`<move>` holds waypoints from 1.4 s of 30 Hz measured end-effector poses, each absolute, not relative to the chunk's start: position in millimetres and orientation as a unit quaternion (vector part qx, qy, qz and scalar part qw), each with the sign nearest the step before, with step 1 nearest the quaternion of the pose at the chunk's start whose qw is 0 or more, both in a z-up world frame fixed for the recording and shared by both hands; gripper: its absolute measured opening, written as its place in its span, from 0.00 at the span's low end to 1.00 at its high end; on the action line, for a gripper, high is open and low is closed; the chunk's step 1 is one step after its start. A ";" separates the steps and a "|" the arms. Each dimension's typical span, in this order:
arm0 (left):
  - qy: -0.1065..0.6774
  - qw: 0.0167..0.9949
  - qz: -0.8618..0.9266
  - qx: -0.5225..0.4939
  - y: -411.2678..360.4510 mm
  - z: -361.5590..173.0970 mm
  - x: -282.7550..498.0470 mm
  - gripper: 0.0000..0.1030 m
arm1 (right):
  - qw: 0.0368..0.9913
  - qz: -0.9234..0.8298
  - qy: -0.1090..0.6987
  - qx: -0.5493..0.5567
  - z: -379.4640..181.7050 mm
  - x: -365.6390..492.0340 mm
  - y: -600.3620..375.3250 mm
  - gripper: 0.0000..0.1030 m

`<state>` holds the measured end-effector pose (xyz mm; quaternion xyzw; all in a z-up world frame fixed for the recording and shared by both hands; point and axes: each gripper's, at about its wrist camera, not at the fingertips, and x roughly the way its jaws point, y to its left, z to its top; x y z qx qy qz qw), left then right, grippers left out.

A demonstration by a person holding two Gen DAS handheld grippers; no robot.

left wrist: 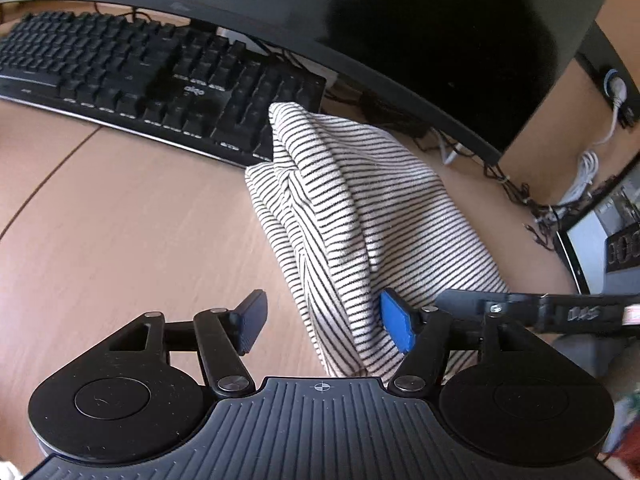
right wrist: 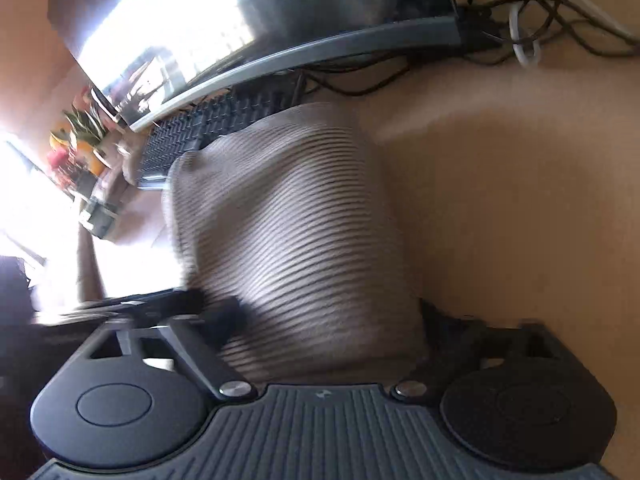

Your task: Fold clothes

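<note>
Our left gripper (left wrist: 324, 322) has its jaws apart. The blue right pad (left wrist: 394, 324) touches the near edge of the striped garment (left wrist: 352, 216); the left pad (left wrist: 252, 320) hangs free over bare desk (left wrist: 120, 220), so nothing is clamped.

Our right gripper (right wrist: 328, 320) sits at the same near end of the striped garment (right wrist: 296, 220). Cloth fills the gap between its fingers, and the right finger is hidden behind the fabric. The view is motion-blurred, so we cannot tell whether these jaws are clamped on the cloth or merely straddling it.

The garment lies bunched in a long ridge on the desk. Its long axis runs straight away from both grippers toward the far edge, where its far end overlaps the right end of the keyboard (left wrist: 140, 68) below the monitor (left wrist: 360, 20). Loose cables (left wrist: 520, 188) lie along the far right of the desk.

We judge the right gripper the better placed: the garment is centred ahead of it, whereas it lies right of centre for the left gripper. The left jaws would need to shift right before closing.
</note>
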<state>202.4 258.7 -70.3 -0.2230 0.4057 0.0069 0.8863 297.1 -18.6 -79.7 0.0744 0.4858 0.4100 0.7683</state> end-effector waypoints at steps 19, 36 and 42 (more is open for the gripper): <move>0.387 0.895 -0.036 -0.220 282.4 -70.0 195.7 0.66 | 0.818 0.401 0.376 -0.166 -49.4 296.3 119.7 0.80; 0.361 0.916 -0.048 -0.167 282.6 -64.1 284.9 0.53 | 0.868 0.318 0.342 -0.172 -65.7 225.5 50.8 1.00; 0.359 0.917 -0.040 -0.168 282.1 -72.1 294.8 0.55 | 0.868 0.309 0.354 -0.159 -68.3 233.9 55.8 1.00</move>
